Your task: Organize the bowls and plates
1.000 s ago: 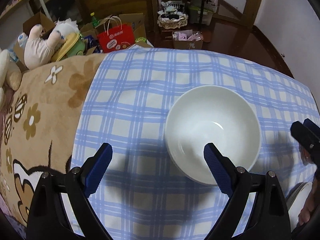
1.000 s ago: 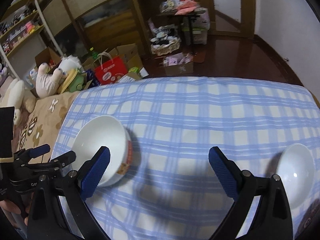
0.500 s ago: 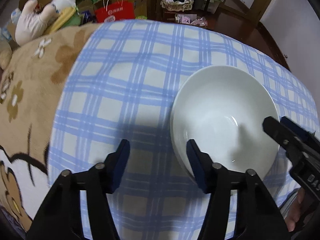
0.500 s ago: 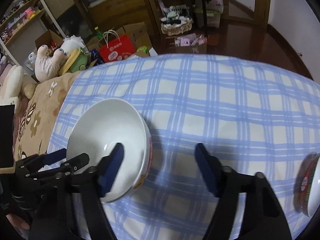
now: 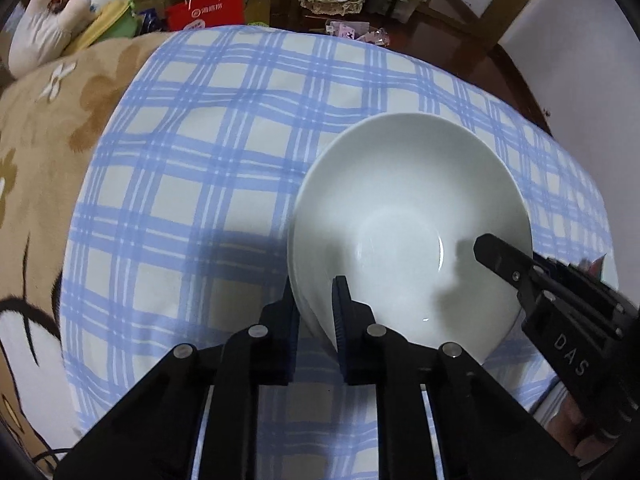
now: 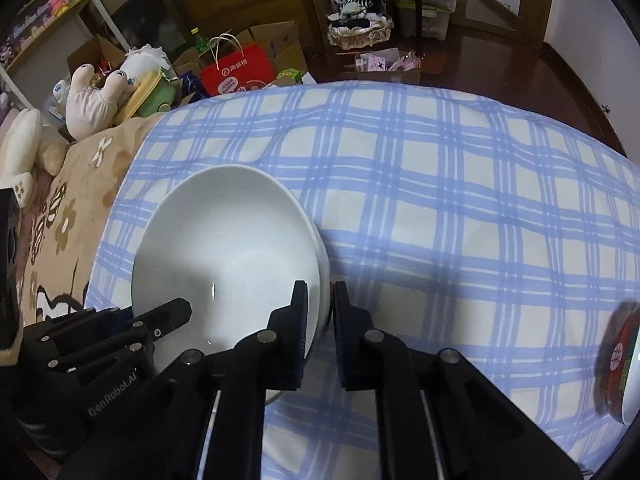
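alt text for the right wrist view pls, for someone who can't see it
The right gripper is closed on the near right rim of a large white bowl on a blue checked cloth, while the left gripper reaches into the bowl from the left. A red-sided bowl sits at the right edge; a cluttered room lies beyond.

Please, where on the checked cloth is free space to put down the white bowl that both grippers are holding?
The checked cloth is bare from the white bowl across to the red-sided bowl at the right edge, and also beyond the bowl toward the far edge. It is crowded near the bowl, where the left gripper and right gripper clamp its rim.
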Available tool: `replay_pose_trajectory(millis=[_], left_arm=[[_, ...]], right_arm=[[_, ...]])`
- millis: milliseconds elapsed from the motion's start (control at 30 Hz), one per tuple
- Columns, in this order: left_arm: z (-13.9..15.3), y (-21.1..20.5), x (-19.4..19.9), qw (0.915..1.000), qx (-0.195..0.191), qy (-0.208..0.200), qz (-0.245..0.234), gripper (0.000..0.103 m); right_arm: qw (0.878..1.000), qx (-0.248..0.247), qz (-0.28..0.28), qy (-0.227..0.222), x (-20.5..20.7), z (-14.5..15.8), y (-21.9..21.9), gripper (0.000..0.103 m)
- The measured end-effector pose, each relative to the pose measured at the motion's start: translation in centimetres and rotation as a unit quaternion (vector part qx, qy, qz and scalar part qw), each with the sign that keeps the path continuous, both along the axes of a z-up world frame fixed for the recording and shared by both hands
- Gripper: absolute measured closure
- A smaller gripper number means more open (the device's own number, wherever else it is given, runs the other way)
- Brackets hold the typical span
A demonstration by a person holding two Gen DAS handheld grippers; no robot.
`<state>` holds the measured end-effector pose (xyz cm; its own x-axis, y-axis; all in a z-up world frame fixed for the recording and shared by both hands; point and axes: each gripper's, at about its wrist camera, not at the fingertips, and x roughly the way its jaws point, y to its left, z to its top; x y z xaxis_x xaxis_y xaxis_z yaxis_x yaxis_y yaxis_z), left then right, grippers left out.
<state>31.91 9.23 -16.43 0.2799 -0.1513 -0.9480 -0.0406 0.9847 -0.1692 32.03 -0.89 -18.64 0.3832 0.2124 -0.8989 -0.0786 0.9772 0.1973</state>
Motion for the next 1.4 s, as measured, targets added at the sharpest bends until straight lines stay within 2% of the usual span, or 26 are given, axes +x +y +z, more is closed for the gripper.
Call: replay_pose_trajectory(millis=[200,367,500,633,967,1400], left_arm=[[0.4,-0.3,-0.4,1.0,0.0,0.003,-0.001,0.088],[1.3,-0.6,-0.7,0.9994,-0.035,0.0,-0.003,0.09],[2.7,-2.0,-1.3,0.999,-0.032,-0.019,-0.026,0.09],[3.6,-3.0,-1.9,0.9978,-0.049,-0.023,-0.036,0.09],[5.0,-6.3,-3.6,0.9957,-0.053,-0.035,-0.068,0.09],[3.5,-10.3,-5.4,0.9923,-0.051,-0.007,-0.112,0.09]], right_arm=[[1.0,-0.02,-0.01,-0.008,-0.9,0.5,0.1,0.09],[0.999,-0.021,-0.026,-0.011,-1.8,1.4,-1.2,0.091],[0.999,-0.019,-0.041,-0.017,-2.8,2.5,-2.7,0.091],[0.998,-0.025,-0.053,-0.025,-3.8,3.7,-3.9,0.091],[0.996,-0.037,-0.076,-0.022,-6.7,4.8,-6.7,0.091],[0.994,-0.043,-0.098,-0.004,-9.6,3.7,-9.8,0.09]])
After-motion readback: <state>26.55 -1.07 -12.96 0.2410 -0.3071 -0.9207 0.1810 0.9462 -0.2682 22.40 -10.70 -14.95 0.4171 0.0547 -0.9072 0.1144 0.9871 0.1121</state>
